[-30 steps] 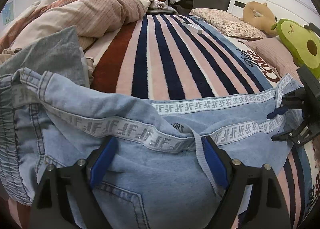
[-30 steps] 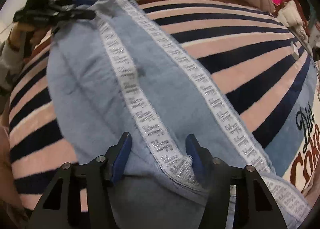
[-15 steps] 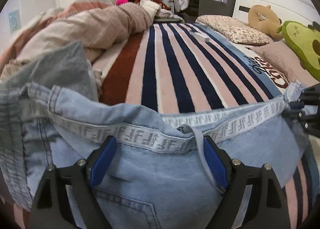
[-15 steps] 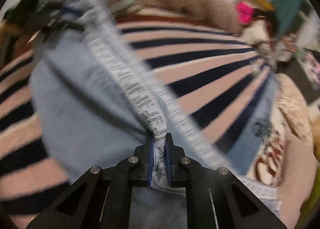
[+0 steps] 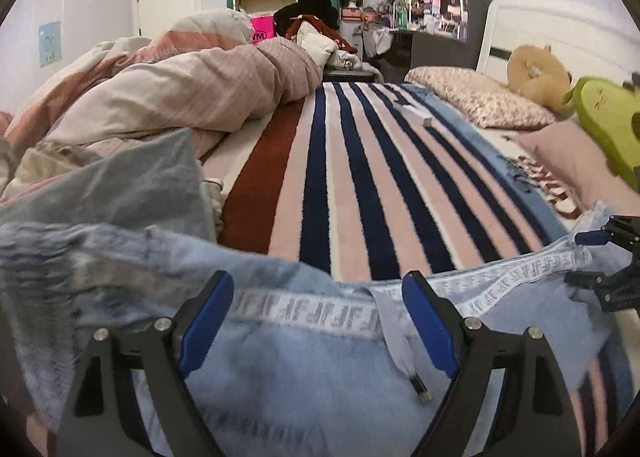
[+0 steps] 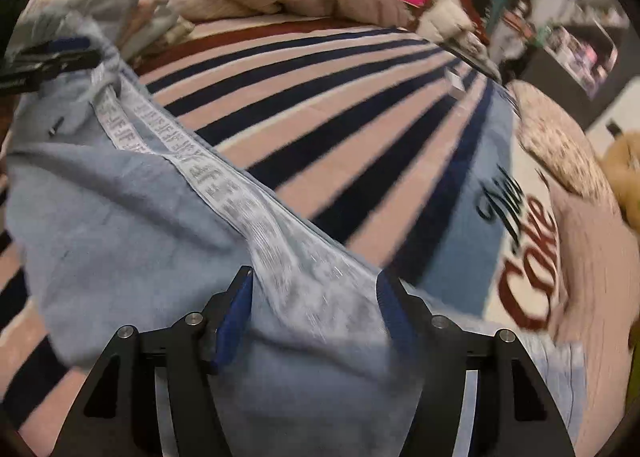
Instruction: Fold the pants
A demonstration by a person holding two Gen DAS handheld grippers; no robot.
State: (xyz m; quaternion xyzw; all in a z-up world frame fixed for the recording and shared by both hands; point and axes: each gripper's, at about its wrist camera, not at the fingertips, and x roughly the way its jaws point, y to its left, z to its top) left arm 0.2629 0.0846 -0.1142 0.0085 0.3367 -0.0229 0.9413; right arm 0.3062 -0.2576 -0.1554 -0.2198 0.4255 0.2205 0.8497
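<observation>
Light blue denim pants (image 5: 300, 377) lie across the near end of the bed, their white lettered waistband (image 5: 304, 313) running left to right. My left gripper (image 5: 318, 313) stands wide over the waistband's middle, and the cloth lies loose between its blue pads. A drawstring end (image 5: 420, 391) hangs by its right finger. In the right wrist view, the pants (image 6: 120, 197) bunch up at my right gripper (image 6: 314, 309). Its jaws are opening with the waistband (image 6: 208, 173) between them. That gripper (image 5: 592, 257) also shows at the waistband's right end, and the left gripper (image 6: 52, 57) at the far left corner.
The bed carries a pink, navy and red striped blanket (image 5: 360, 177). A rumpled duvet (image 5: 180, 89) and a grey garment (image 5: 120, 185) lie at the left. Pillows (image 5: 472, 97), an avocado plush (image 5: 608, 129) and a small white box (image 5: 416, 115) sit toward the headboard.
My right gripper pinched the waistband shut half a second ago and its jaws have now parted again. Both hands rose a little and the left view tilted up toward the room.
</observation>
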